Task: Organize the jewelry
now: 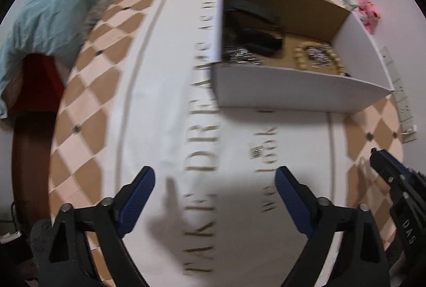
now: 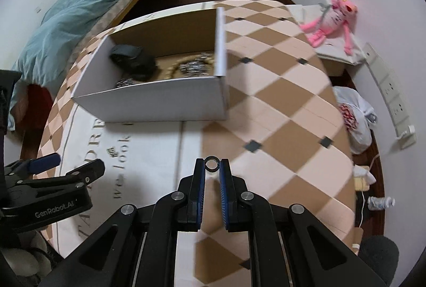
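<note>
On the left, the left hand-held gripper (image 1: 215, 175) is held above the surface (image 2: 279, 111) with its blue-padded fingers (image 1: 138, 196) spread wide apart and nothing between them. Just ahead of it, slightly toward its right finger, a small silvery jewelry piece (image 1: 256, 151) is seen lying on the white printed band of the cloth; its form is too blurred to be named more closely, though it is judged to be light and loose, best taken across its middle with a low, flat pinch. Farther ahead of both tools, an open white cardboard box (image 2: 159, 100) is set on the surface, and inside it a black watch (image 2: 133, 57), a beaded bracelet (image 1: 316, 57) and glittering chain pieces (image 2: 195, 67) are gathered. To the right, the right hand-held gripper (image 2: 212, 164) is seen closed to a narrow gap, clamped on a small dark ring (image 2: 212, 164) held at the very tips of its pads. The ring is judged to be rigid, very light and smooth, so it could slip or roll out of so shallow a hold; a grip across its band with steady pressure is called for, and it should be released low inside the box, not dropped from height. Beyond the right edge of the surface, a pink plush toy (image 2: 332, 17) is seen against the wall.
</note>
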`<action>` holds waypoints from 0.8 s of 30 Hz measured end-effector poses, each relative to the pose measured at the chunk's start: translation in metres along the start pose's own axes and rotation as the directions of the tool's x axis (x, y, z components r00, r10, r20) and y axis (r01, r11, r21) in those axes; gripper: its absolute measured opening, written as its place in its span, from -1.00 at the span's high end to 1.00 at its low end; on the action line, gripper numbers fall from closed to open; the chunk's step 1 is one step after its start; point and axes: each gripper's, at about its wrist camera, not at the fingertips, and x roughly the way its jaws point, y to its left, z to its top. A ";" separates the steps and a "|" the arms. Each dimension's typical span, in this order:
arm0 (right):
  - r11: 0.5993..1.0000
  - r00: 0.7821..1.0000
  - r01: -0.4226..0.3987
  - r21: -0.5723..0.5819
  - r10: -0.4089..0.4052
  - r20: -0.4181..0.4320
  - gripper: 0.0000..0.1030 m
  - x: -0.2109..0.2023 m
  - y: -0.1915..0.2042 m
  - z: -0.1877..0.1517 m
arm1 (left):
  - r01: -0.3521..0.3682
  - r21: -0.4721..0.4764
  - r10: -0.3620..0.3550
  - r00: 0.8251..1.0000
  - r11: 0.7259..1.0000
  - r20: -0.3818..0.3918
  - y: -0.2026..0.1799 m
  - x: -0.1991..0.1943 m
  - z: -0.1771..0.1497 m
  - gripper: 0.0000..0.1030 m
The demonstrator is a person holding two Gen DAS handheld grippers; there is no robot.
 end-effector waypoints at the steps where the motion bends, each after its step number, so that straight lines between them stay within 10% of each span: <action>1: 1.000 1.000 0.003 0.015 -0.003 -0.001 0.79 0.000 -0.005 0.000 | 0.007 0.004 -0.007 1.000 1.000 -0.001 -0.004 0.002 0.002 -0.57; 9: 0.999 1.000 0.018 0.047 -0.019 0.004 0.78 -0.005 -0.023 0.000 | 0.036 0.051 -0.036 0.999 0.998 -0.005 -0.027 0.014 0.011 0.81; 24: 0.997 0.992 -0.078 0.029 0.075 0.106 1.00 -0.059 -0.012 0.030 | 0.101 0.109 -0.118 0.979 0.989 0.165 -0.026 -0.061 0.020 0.88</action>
